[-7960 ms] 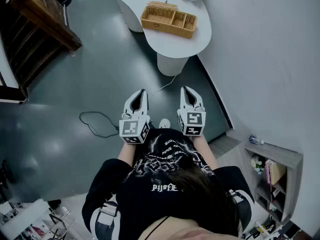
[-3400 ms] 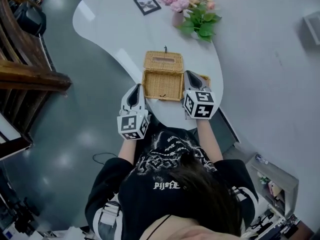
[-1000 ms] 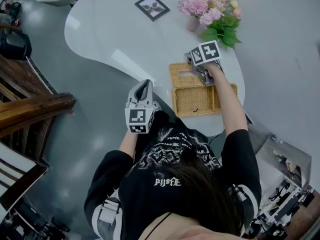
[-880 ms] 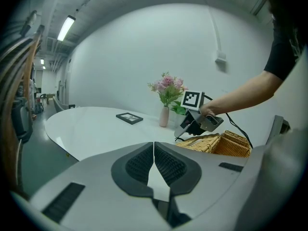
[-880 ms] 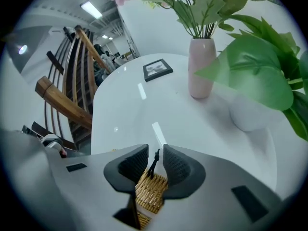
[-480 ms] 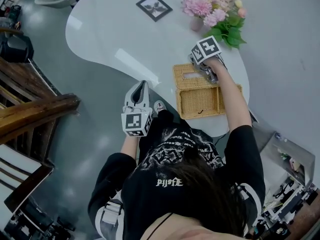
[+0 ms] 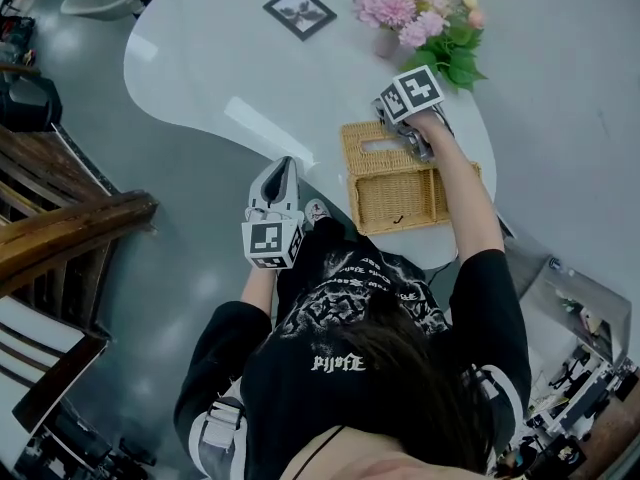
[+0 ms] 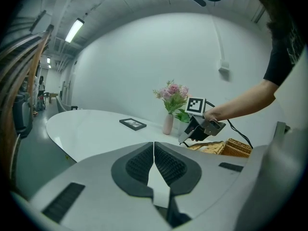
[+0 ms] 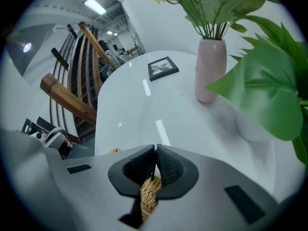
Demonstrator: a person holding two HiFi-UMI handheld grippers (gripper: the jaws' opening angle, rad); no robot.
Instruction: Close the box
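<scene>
Fingers point(image 9: 171, 167) of my right gripper point(image 9: 155, 152) have just been closing and now stand all but together. They pinch the thin dark loop point(image 9: 152, 175) at the free edge of the lid point(image 7: 372, 148), with wicker showing directly beneath the pads. I take that loop because, as I judge it, it is the only handle the lid offers. The weave itself gives nothing to grip, and a hold at the far edge lets me swing the lid over its hinge with the least effort. The box point(image 7: 395, 196) sits open near my edge of the bench point(image 7: 220, 58), at its right end. Its lid is laid back away from me toward the vase point(image 9: 210, 71), so the right gripper reaches over the open box and comes down on the loop from above. My left gripper point(image 8: 154, 146) hangs off the bench edge beside the box, over the floor. Its fingers point(image 8: 137, 165) are pressed together on nothing. I read that as parking it out of the lid's arc, though it is near enough to steady the box if it slides. The grip on so thin a loop looks slight, so a slip is what I would watch for.
</scene>
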